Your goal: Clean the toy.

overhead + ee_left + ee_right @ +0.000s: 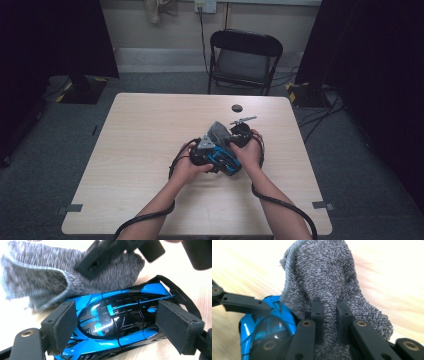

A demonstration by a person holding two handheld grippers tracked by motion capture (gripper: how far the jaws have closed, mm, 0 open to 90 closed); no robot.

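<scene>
A glossy blue and black toy car (117, 322) sits between the pads of my left gripper (117, 327), which press on its two sides. My right gripper (329, 315) is shut on a fold of grey towelling cloth (324, 277), and the cloth drapes over one end of the car (269, 322). In the high view both hands meet at the table's middle: left gripper (202, 152), car (224, 162), cloth (218, 131), right gripper (241, 135). In the left gripper view the cloth (50, 277) hides the car's far end.
The pale wooden table (150, 150) carries a small black round disc (236, 108) toward its far edge. A black folding chair (245, 55) stands beyond the table. Cables trail from both grippers off the near edge.
</scene>
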